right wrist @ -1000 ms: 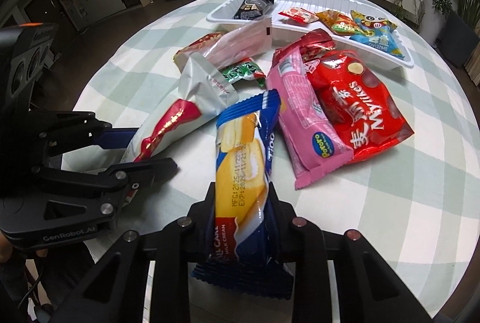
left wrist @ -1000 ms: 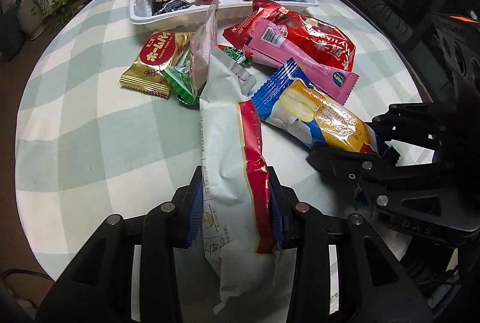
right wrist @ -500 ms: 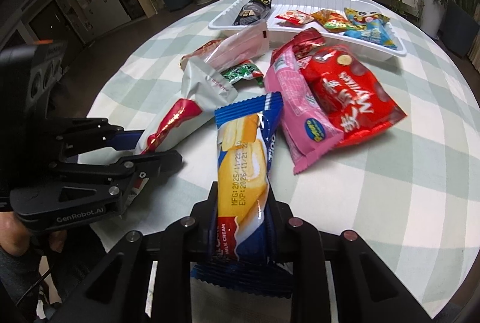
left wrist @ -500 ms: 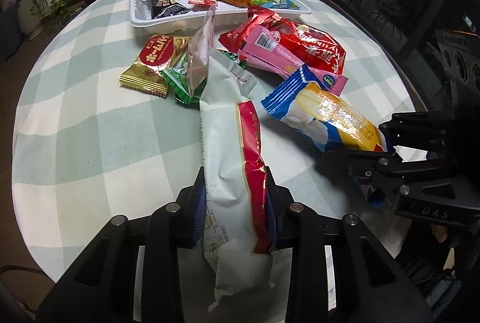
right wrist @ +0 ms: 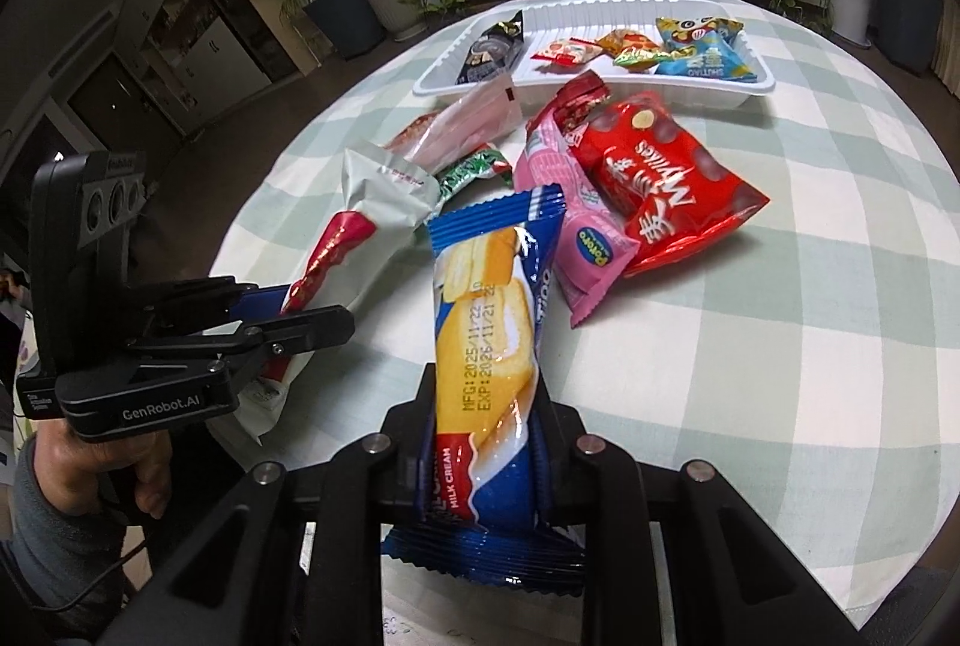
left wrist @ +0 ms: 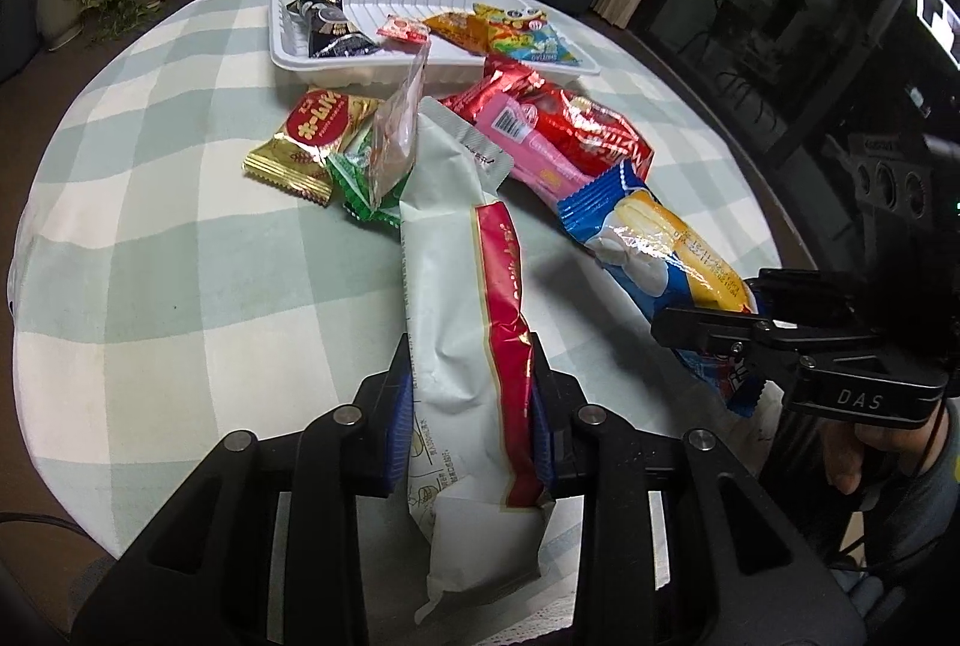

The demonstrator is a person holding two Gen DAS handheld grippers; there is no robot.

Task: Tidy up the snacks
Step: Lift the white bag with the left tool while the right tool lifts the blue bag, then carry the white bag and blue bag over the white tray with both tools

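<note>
Two grippers each clamp one snack above a round table (left wrist: 150,286) with a checked cloth. At left, the left gripper (left wrist: 471,406) pinches a long white-and-red packet (left wrist: 462,298), whose far end rests among the loose snacks. At right, the right gripper (right wrist: 483,457) pinches a blue-and-yellow cake bar (right wrist: 489,340); beyond the pile lies a white tray (right wrist: 757,89) holding small packets.

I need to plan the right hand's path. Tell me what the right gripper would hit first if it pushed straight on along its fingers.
Probably the pink packet. The right gripper, shut on the blue cream-cake packet, points down toward it, with the red Mylikes bag just beyond. Depth is uncertain.
</note>
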